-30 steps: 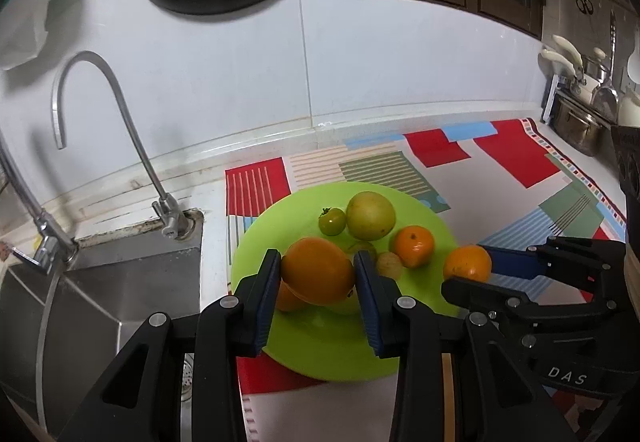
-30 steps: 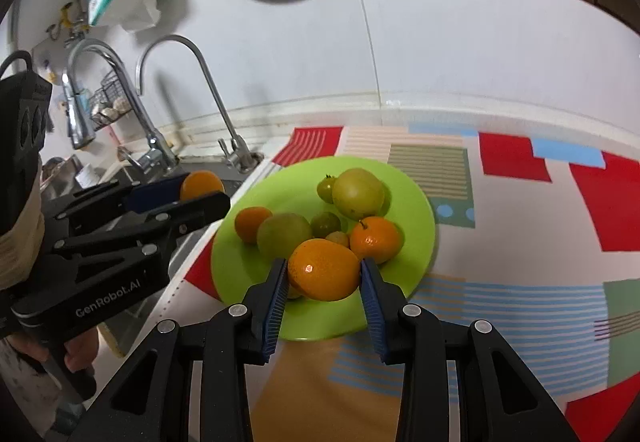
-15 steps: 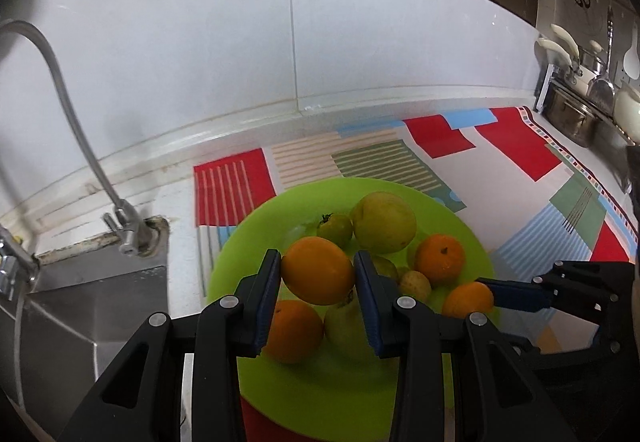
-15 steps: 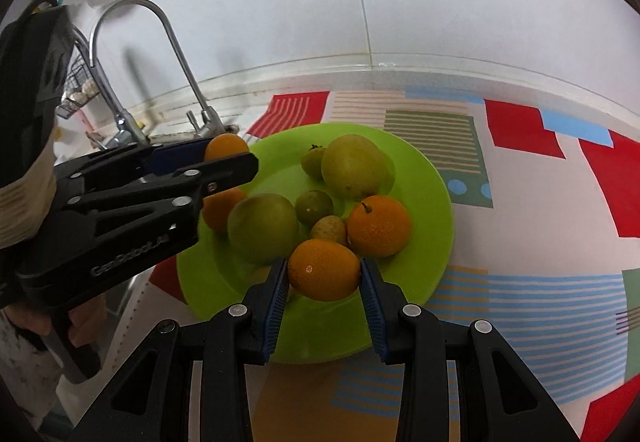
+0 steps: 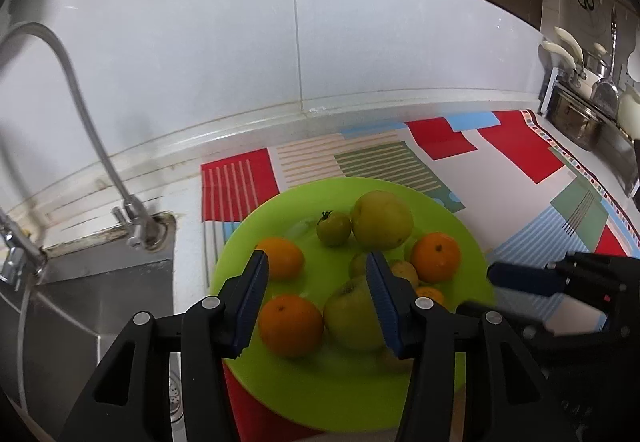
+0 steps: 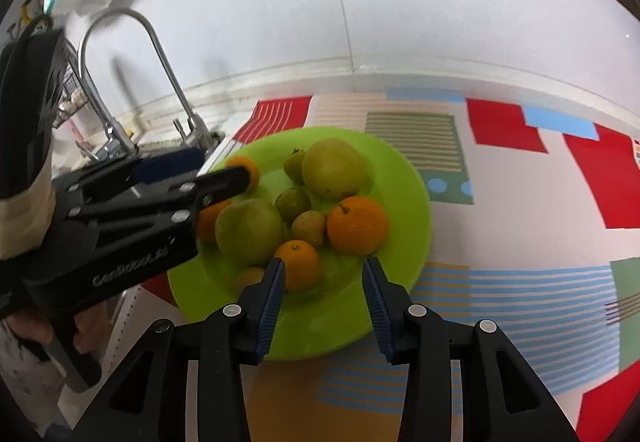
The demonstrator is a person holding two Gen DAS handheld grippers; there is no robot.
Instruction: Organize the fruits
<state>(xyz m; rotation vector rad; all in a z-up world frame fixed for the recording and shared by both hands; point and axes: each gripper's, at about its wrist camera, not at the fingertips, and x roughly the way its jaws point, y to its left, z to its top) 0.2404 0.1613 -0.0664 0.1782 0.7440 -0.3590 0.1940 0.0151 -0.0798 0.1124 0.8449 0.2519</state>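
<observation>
A lime green plate (image 5: 304,382) (image 6: 404,166) on the patterned mat holds several oranges and green fruits. My left gripper (image 5: 316,294) is open and empty above the plate's left part, with one orange (image 5: 291,325) lying below between its fingers and another orange (image 5: 280,257) just beyond. My right gripper (image 6: 323,292) is open and empty over the plate's near edge, with an orange (image 6: 298,264) on the plate just ahead of its left finger. The left gripper body (image 6: 120,218) covers the plate's left side in the right wrist view.
A steel sink (image 5: 80,306) with a curved tap (image 5: 80,110) lies left of the plate. The colourful mat (image 6: 540,202) stretches right. Pots and utensils (image 5: 580,98) stand at the far right. A white tiled wall (image 5: 320,42) rises behind.
Both grippers have opened and let go of their oranges, which now lie on the plate. Both grippers moved in over the plate.
</observation>
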